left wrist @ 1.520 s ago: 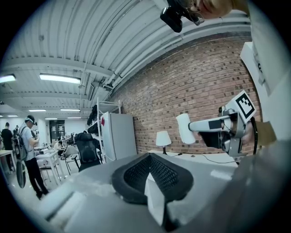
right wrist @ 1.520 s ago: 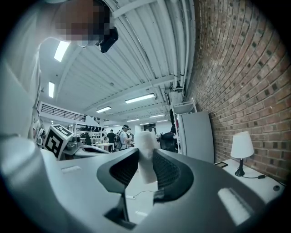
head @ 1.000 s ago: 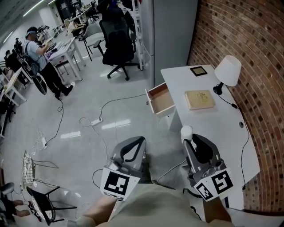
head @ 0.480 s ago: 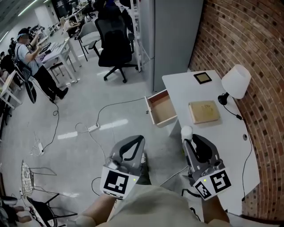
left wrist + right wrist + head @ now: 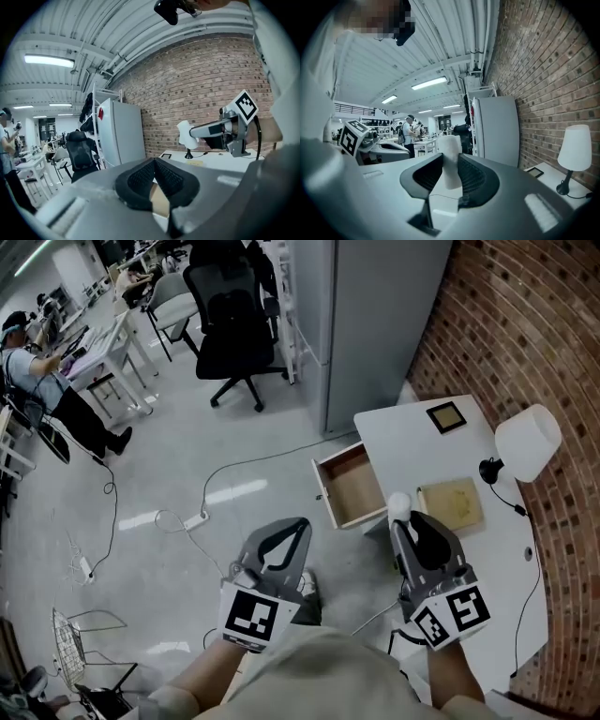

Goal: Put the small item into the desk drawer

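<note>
White desk (image 5: 412, 442), drawer (image 5: 356, 486) open; white item (image 5: 399, 504) pinched between right gripper (image 5: 450, 160) jaws; left gripper (image 5: 154, 161) apparently closed.

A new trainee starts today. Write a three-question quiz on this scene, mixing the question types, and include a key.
1. True or false: the desk drawer stands open.
2. Between which gripper's jaws is the small white item? A) left B) right C) neither
3. Fill in: the lamp stands on the white desk, at the edge beside the ____ wall.

Key: 1 true. 2 B: the right gripper is closed on it. 3 brick.
</note>
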Available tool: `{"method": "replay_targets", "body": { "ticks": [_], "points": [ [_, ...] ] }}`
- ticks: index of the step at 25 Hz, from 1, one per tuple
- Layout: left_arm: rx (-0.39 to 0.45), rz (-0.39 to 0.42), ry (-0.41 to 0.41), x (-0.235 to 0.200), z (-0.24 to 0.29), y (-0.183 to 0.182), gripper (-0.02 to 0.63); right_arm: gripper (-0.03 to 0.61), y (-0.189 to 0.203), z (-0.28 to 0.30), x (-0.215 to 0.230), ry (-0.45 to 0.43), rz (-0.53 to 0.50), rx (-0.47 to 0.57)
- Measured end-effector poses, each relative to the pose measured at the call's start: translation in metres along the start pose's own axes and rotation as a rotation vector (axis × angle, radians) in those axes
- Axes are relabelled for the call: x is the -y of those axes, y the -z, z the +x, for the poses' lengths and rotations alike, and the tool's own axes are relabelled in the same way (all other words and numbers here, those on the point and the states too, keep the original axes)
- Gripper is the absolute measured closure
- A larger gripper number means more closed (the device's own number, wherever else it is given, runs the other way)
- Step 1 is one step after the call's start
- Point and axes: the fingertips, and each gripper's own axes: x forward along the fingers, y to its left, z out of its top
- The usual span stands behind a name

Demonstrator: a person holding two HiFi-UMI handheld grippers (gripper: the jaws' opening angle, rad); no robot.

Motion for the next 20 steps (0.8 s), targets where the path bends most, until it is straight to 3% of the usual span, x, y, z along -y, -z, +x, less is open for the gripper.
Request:
{"method": "replay_targets", "body": {
  "ticks": [8, 20],
  "points": [
    [-0.019, 0.022, 0.059, -0.07, 0.056, 0.003, 0.611, 0.471, -0.002, 0.088, 0.024, 0.039, 0.014, -0.029],
    [-0.077, -0.038, 0.052, -0.097, 0.104, 0.035, 0.611, 0.471, 0.057, 0.141, 0.062, 0.065, 0.117, -0.191]
  ]
}}
